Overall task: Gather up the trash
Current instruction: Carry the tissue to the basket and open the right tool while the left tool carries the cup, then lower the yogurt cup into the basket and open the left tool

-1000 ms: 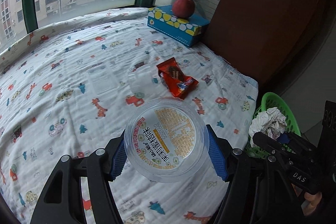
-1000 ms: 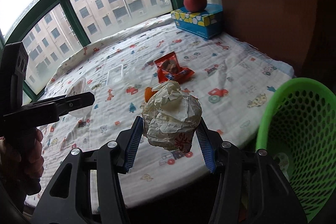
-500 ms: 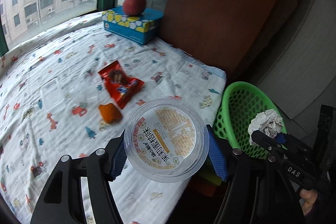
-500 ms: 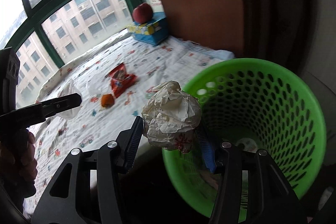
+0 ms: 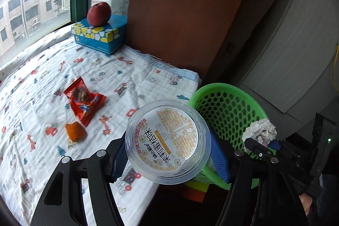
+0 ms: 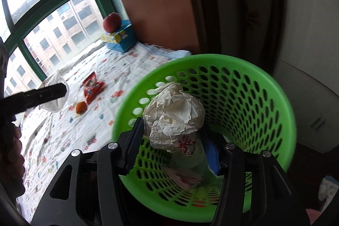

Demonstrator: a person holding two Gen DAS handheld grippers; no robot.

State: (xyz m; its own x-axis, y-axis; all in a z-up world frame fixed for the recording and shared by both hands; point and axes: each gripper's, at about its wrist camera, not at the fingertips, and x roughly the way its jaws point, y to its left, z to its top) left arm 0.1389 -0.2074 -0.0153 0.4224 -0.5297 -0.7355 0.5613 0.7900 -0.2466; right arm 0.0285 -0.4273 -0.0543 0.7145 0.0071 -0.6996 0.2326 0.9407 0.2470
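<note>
Over the green basket the right claw holds a crumpled paper ball. Its jaws have just been opening a little, yet the ball sits between the blue pads and I cannot tell if the right pad touches it. Some trash lies at the bottom of the basket.

Beside it, the left claw is clamped on a clear plastic cup, its printed lid facing the camera, at the edge of the bed and just beside the basket rim.

On the bed cover lie a red snack wrapper, a small orange piece near it, and a clear plastic piece further left. At the far corner a red apple stands on a blue tissue box.
</note>
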